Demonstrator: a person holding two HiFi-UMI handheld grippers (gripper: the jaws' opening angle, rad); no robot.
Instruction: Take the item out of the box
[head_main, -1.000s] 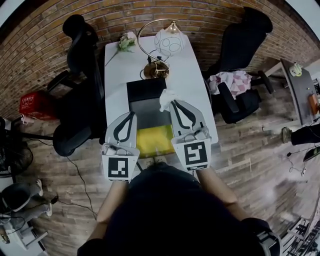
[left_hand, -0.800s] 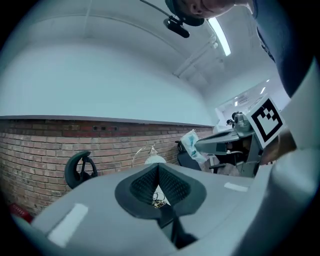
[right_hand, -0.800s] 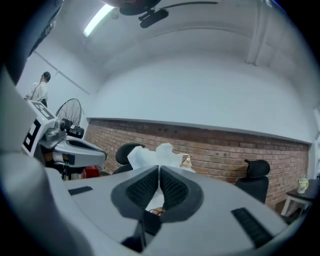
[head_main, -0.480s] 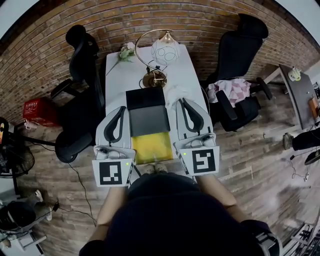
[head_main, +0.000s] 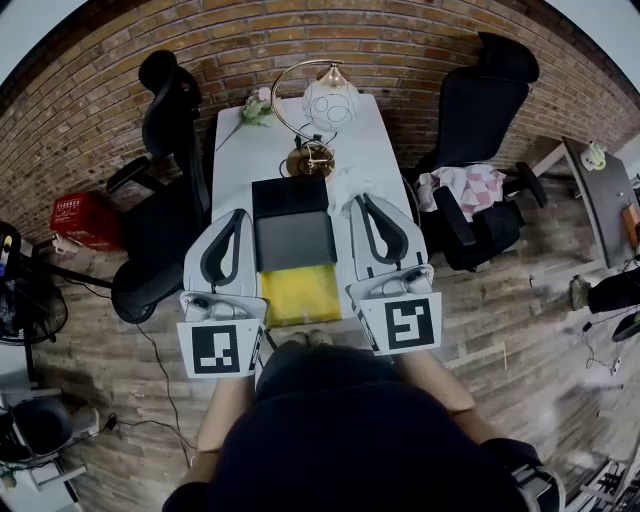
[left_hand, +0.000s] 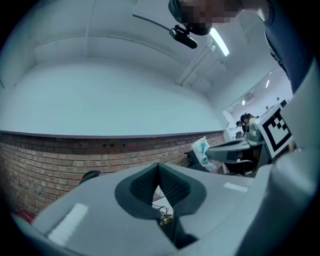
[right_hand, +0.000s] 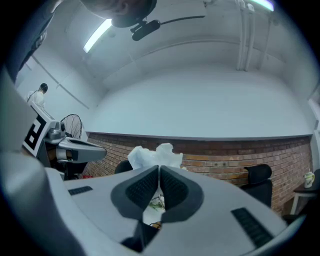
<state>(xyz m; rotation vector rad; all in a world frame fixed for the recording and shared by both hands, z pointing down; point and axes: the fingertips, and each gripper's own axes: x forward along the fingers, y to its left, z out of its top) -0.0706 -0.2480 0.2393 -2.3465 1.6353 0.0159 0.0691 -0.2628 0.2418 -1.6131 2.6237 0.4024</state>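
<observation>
A dark box (head_main: 293, 240) lies open on the white table (head_main: 370, 150), with a black panel (head_main: 290, 196) at its far end and a yellow part (head_main: 301, 292) nearest me. My right gripper (head_main: 362, 201) is just right of the box, shut on a crumpled white paper (right_hand: 155, 155) that sticks out past its tips. The left gripper view shows the same paper (left_hand: 201, 150). My left gripper (head_main: 240, 216) is just left of the box, its jaws shut with nothing between them (left_hand: 159, 168). Both point up toward the brick wall.
A gold arc lamp with a glass globe (head_main: 331, 100) and its round base (head_main: 312, 158) stands behind the box, beside a flower (head_main: 256, 108). Black office chairs flank the table (head_main: 172, 120) (head_main: 490, 95); the right one holds pink cloth (head_main: 466, 186). A red crate (head_main: 78, 214) sits on the floor at left.
The right gripper has carried the white paper from over the box's right edge to the right side. Both grippers have drawn back toward me and apart.
</observation>
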